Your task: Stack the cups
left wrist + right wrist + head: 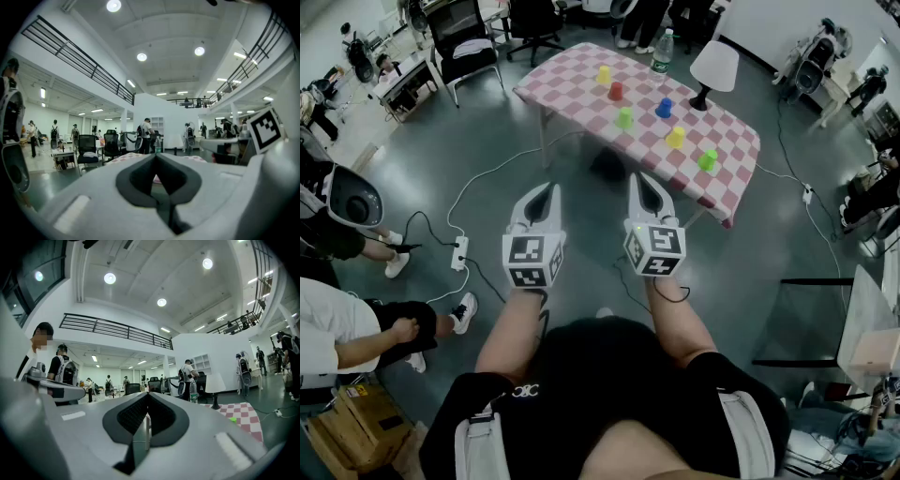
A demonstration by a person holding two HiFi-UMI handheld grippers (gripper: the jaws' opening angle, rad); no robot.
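A table (581,105) under a red-and-white checked cloth stands out on the grey floor (422,178). Near its far edge a water bottle (663,52) stands upright, with a white lamp (713,67) on a dark foot near it. A black office chair (464,42) sits beyond the table's far left corner. A white power strip (459,253) lies on the floor, a white cable (473,183) curving off it toward the table. At the left someone sits, one sneaker (464,312) near the strip, and a cardboard box (352,427) rests close by. Overhead are round ceiling lights (141,57) and a railed balcony (79,58).
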